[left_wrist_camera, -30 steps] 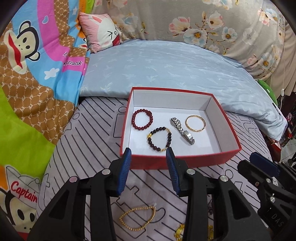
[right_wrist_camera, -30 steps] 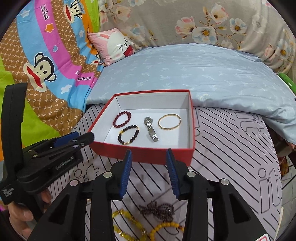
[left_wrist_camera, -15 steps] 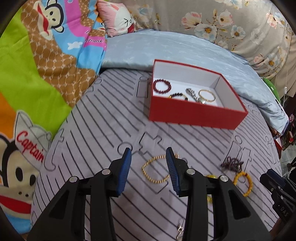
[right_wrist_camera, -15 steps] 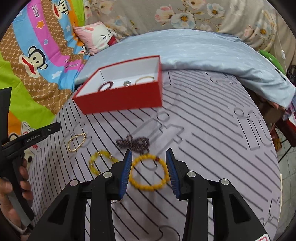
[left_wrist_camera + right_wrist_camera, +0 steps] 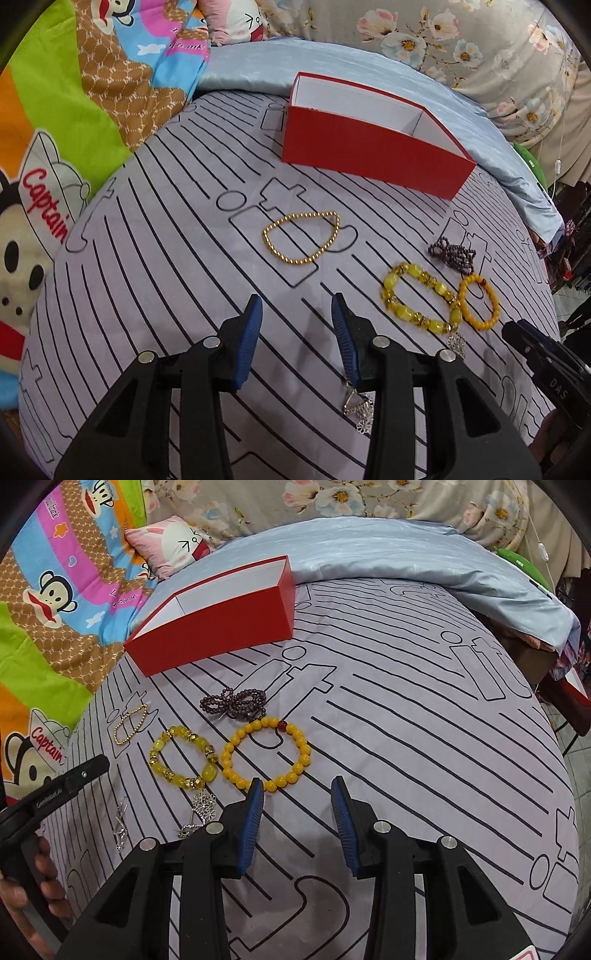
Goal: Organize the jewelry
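Note:
Loose jewelry lies on the striped grey sheet. A gold bead bracelet (image 5: 295,261) sits ahead of my left gripper (image 5: 296,306), which is open and holds nothing. To its right are a yellow chunky bracelet (image 5: 439,287), an orange bead bracelet (image 5: 480,325), dark purple beads (image 5: 452,254) and silver pendants (image 5: 360,406). My right gripper (image 5: 297,790) is open and empty; its left finger overlaps the near rim of the orange bead bracelet (image 5: 306,753). The red box (image 5: 369,147) (image 5: 221,624) stands behind, and its front wall hides what is inside.
A light blue quilt (image 5: 369,561) lies behind the box. A cartoon blanket (image 5: 74,110) and a pink pillow (image 5: 173,546) are on the left. The bed drops off at the right edge (image 5: 554,701). A hand (image 5: 22,897) holds the left gripper (image 5: 92,768).
Both views have pulled back from above the box and sunk toward the sheet. The loose bracelets now lie just ahead, and the box's inside has gone out of sight. Neither gripper's jaws have moved.

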